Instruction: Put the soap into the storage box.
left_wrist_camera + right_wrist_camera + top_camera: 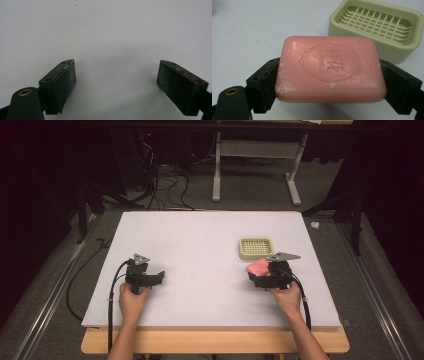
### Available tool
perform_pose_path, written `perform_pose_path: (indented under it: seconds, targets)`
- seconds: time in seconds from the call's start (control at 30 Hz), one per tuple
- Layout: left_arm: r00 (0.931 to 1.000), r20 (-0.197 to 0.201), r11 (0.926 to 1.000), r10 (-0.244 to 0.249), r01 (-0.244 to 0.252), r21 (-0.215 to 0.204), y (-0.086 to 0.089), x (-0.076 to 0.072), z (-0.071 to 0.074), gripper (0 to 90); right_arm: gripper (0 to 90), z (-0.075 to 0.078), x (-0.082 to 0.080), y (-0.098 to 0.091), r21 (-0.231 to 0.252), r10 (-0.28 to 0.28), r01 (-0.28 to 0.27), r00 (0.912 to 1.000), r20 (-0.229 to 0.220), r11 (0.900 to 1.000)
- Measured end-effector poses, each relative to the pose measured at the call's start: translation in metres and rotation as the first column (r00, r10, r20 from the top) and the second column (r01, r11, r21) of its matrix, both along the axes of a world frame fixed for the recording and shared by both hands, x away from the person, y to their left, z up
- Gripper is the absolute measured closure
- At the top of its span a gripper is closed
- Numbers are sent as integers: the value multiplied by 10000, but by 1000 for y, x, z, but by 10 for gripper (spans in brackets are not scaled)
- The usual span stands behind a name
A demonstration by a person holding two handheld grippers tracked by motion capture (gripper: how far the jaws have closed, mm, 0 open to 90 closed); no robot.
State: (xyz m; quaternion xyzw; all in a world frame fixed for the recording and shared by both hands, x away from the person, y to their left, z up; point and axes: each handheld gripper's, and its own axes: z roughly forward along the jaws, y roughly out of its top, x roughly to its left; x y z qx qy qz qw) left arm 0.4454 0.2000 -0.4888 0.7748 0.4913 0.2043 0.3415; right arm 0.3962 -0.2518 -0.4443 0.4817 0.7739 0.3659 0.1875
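A pink bar of soap (330, 68) with a stamped oval mark is clamped between the jaws of my right gripper (332, 82). In the high view that soap (258, 267) sits at the front of the right gripper (265, 274), just short of a pale green soap dish (256, 248) with a grid floor. The dish (384, 27) is empty and lies beyond the soap to the upper right. My left gripper (150, 276) rests low over the table at the left, and its jaws (117, 82) stand wide apart with bare table between them.
The white table top (200, 250) lies on a wooden board whose front edge shows near the person. Cables trail from both grippers toward the person. Behind the table are a grey floor, loose cables and a white frame (255, 165).
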Motion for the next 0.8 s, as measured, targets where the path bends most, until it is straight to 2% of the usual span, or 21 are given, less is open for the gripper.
perform_pose_path:
  seconds: [0.2,0.43,0.5,0.67,0.8]
  targets:
    - [10000,1,10000,0,0,1,0,0,0,161,137,8,5,-5,37,-146,146,9998,98,9999]
    - [10000,1,10000,-1,1,4,0,0,0,161,137,16,15,-10,115,-479,480,9988,-57,9988]
    - [10000,2,10000,2,-2,-3,0,0,0,161,137,19,21,-14,306,-648,651,9978,-114,9974]
    - [10000,1,10000,-2,2,3,0,0,0,161,137,24,29,-18,405,-804,812,9966,-193,9959]
    - [10000,1,10000,-1,1,1,0,0,0,161,137,26,36,-18,244,-947,952,9953,-186,9952]
